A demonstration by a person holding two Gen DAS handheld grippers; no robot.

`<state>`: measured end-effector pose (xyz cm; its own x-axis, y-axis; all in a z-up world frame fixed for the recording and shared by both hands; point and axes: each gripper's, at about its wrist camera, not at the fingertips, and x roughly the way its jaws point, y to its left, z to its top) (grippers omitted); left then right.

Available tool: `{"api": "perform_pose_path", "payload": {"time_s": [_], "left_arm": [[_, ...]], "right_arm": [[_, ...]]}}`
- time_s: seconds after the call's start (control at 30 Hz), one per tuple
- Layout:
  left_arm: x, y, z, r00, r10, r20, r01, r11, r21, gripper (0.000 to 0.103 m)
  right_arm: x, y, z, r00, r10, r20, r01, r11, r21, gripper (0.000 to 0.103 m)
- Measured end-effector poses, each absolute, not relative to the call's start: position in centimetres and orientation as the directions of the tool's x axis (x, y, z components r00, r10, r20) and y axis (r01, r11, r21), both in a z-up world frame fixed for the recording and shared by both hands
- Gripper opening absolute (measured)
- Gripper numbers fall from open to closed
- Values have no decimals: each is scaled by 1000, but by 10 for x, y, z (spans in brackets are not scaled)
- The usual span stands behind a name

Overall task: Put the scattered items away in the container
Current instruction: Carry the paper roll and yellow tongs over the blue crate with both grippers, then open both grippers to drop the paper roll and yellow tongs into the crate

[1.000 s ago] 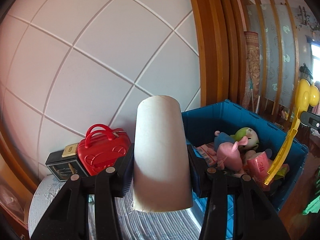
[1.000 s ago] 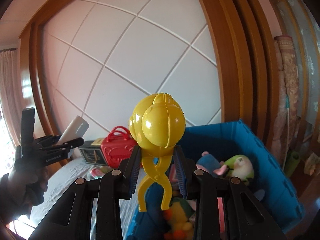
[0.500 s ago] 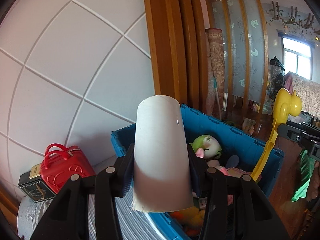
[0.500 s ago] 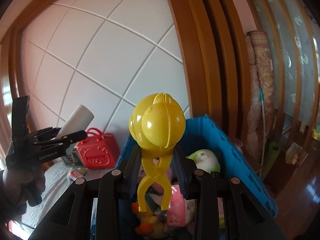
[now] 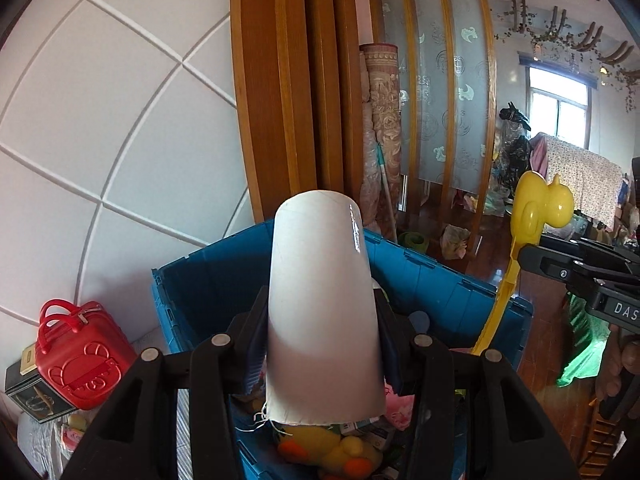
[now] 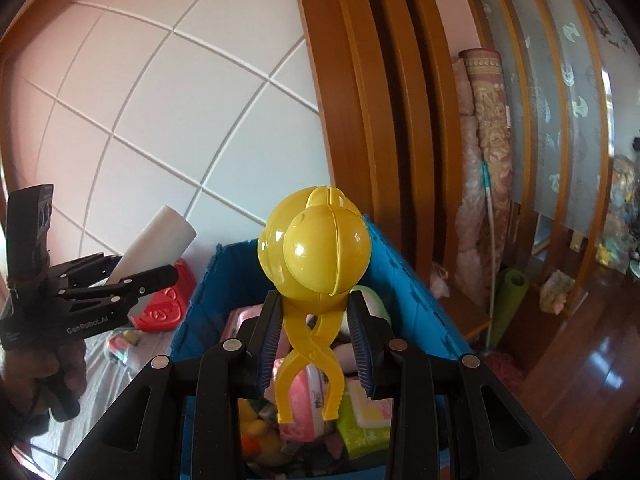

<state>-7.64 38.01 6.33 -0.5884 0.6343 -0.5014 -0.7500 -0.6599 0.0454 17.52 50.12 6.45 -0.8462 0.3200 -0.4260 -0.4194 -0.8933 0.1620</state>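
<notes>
Though clamped by the left claw [image 5: 320, 304], holds the white roll [image 5: 318, 256] only by its lower half, with most of the length sticking out past the pads. Looks smooth and slightly glossy, so could slide or pivot if the squeeze is light. Hangs tilted above the near part of the open blue container [image 5: 200, 292], and should land inside if let go here. Might instead bounce off the yellow duck [image 5: 340, 454] and the packets heaped below, or tip over the rim if dropped from high up.

Over at the right claw [image 6: 315, 304], pinched together on the crossed neck of the yellow ball-headed tongs [image 6: 316, 252], bulky head up and forward, handles dangling. Likely to swing or twist on so thin a hold. Also sits above the container's contents.

Worth watching for a clash, with both claws crowding one opening and the tongs standing near the container's right rim. Leaves the red case [image 5: 80, 356] outside, just left of the container, not yet tidied.
</notes>
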Motion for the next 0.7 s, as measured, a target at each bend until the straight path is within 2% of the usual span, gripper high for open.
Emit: {"api": "perform_pose_path", "payload": {"time_s": [0.13,0.17,0.2,0.23,0.27,0.43,0.7], "left_arm": [[-86,382,65,-554,658,-511,-757,-653,-20,47],[-88,385,65,-549,654,-521,-757,-653,-22,63],[-90,387,66,-552,643,-531,-751,-660,-17,78],[-92,384,67,-563,639,-524,-741,-671,-22,100],[-92,379,69,-575,643,-505,-732,-681,-34,102],[-102,353,65,-612,606,-508,-694,-720,-22,102],[-126,283,46,-657,515,-550,-597,-802,-37,102]], "right_arm": [[166,505,64,-843,322,-430,-421,-893,156,33],[163,505,65,-844,325,-427,-421,-895,150,33],[158,504,66,-840,336,-426,-426,-895,134,45],[153,503,67,-832,351,-429,-436,-893,115,63],[149,502,67,-830,361,-424,-444,-889,111,102],[134,500,66,-841,361,-403,-442,-888,127,103],[100,473,59,-866,280,-415,-371,-915,156,103]]}}
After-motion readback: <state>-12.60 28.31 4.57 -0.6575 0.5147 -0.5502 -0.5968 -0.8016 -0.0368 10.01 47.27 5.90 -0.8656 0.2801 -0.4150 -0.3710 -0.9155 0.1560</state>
